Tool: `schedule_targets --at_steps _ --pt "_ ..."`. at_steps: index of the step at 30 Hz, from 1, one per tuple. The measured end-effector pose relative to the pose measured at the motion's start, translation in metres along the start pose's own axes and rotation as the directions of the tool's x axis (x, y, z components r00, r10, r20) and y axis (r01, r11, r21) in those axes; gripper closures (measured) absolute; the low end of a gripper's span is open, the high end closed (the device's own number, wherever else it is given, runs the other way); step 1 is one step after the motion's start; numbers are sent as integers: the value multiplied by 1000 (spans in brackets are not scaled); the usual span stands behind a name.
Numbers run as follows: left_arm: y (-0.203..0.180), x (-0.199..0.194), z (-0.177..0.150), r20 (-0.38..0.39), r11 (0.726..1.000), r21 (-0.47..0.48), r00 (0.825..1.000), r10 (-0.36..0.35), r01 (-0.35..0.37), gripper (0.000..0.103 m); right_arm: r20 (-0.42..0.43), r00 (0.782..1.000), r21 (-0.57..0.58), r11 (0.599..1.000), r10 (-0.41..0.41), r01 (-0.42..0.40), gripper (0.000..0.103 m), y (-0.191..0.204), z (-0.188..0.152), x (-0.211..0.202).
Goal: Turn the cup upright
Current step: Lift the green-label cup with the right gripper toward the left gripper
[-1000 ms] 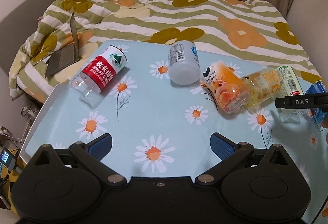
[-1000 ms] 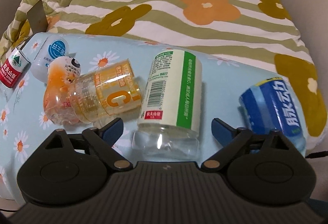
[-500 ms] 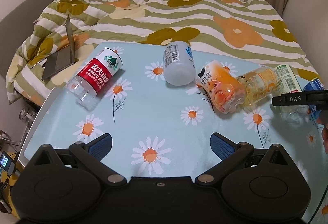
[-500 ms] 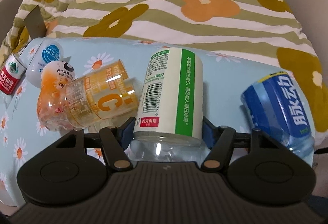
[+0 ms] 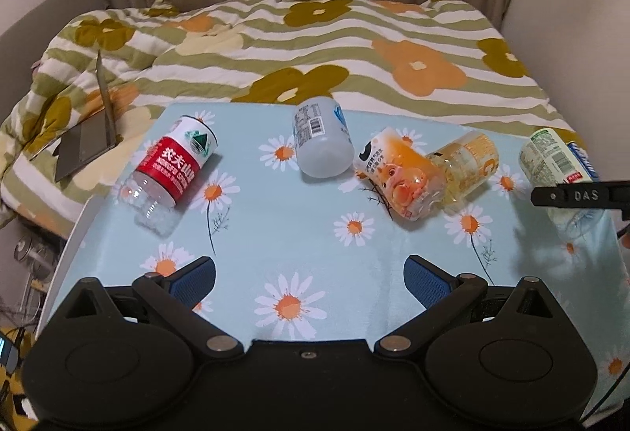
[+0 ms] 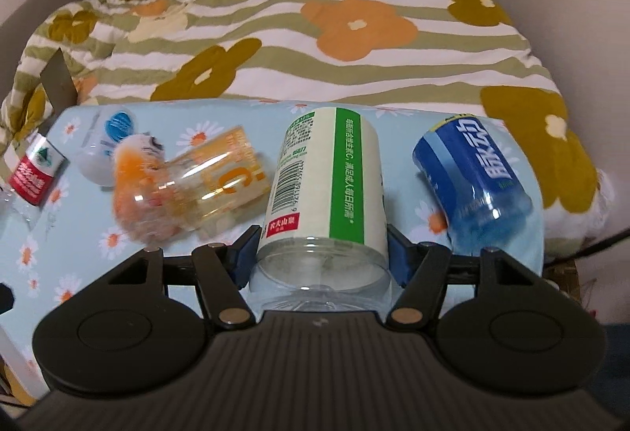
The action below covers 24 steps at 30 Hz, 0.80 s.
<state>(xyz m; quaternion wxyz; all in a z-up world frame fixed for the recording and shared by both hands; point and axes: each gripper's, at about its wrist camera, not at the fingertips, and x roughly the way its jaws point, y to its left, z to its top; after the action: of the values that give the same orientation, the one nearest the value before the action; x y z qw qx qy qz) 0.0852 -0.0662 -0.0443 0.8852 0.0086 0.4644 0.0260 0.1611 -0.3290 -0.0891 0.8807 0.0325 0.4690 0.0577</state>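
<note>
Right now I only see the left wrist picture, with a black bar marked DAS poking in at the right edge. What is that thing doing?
Observer: That bar belongs to the right gripper. Its blue pads press on both sides of the green-labelled cup, near the cup's clear end.
Operator: Is that cup standing up?
Observer: No. It lies on its side, with the clear end toward the gripper.
Operator: There's a sliver of blue behind it. What is that?
Observer: A blue cup, also on its side. It lies to the right of the green-labelled one and does not touch it.
</note>
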Motion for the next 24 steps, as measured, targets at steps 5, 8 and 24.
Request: schedule_targets --at_steps 5,8,24 --pt "22 -9 0 21 999 31 999 -34 34 0 31 1000 26 1000 6 -7 23 36 -20 -35" --pt "39 -14 -2 30 998 46 998 -49 48 0 36 999 54 998 23 -25 23 60 -32 -48" --pt "106 -7 -36 -26 988 138 997 -73 76 0 62 997 156 987 40 -49 23 159 -108 -8"
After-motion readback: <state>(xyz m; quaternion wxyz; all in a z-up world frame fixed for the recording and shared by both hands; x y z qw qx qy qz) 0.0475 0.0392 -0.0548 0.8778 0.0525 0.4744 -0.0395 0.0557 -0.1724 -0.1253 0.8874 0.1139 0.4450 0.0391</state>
